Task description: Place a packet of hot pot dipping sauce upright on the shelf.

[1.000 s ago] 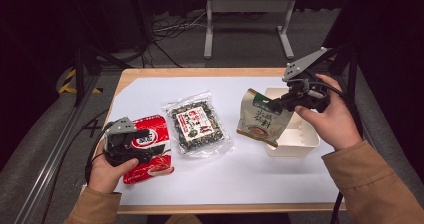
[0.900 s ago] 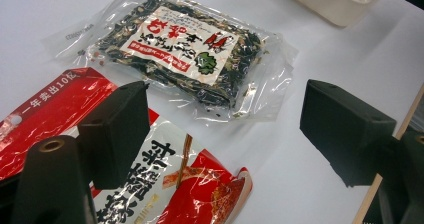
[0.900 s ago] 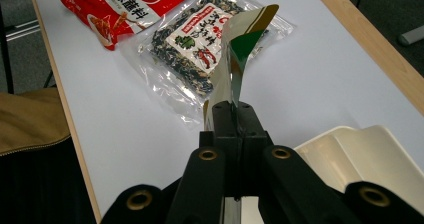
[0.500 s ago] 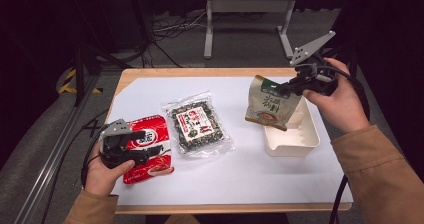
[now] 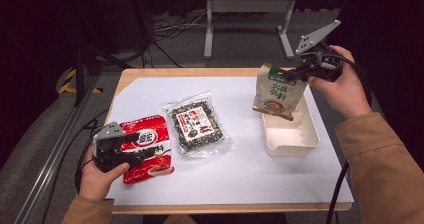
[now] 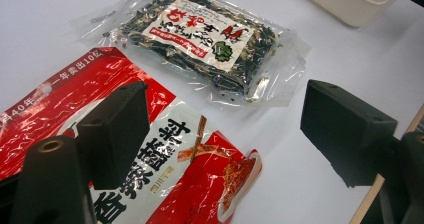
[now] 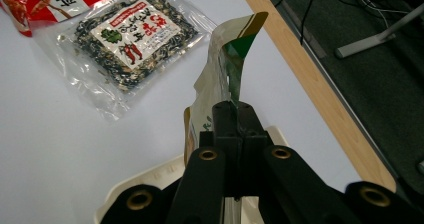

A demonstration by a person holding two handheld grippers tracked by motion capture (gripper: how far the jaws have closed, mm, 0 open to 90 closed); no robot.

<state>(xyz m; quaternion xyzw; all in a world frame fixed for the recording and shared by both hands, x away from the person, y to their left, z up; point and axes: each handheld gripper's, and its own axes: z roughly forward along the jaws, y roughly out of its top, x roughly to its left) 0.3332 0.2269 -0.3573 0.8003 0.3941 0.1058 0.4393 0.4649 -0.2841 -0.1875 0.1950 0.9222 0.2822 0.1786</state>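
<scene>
A beige pouch with a green top [image 5: 277, 94] hangs upright over the far end of a white plastic tray [image 5: 292, 146]. My right gripper [image 5: 291, 74] is shut on the pouch's top edge, and in the right gripper view the closed jaws [image 7: 235, 109] pinch the pouch [image 7: 215, 79] above the tray [image 7: 150, 176]. At the near left a red snack packet [image 5: 150, 131] lies flat. My left gripper [image 5: 147, 153] rests over it, open. In the left gripper view the jaws [image 6: 222, 104] stand wide apart above the red packet [image 6: 200, 184], gripping nothing.
A clear packet of dark dried food [image 5: 196, 126] lies mid-table between the red packet and the tray. A white sheet [image 5: 240, 179] covers the wooden table [image 5: 200, 73]. A metal stand [image 5: 247, 14] and cables sit on the floor behind.
My right gripper has lifted the pouch off the tray's left rim and carried it up and toward the far right. The left gripper has stayed where it was.
</scene>
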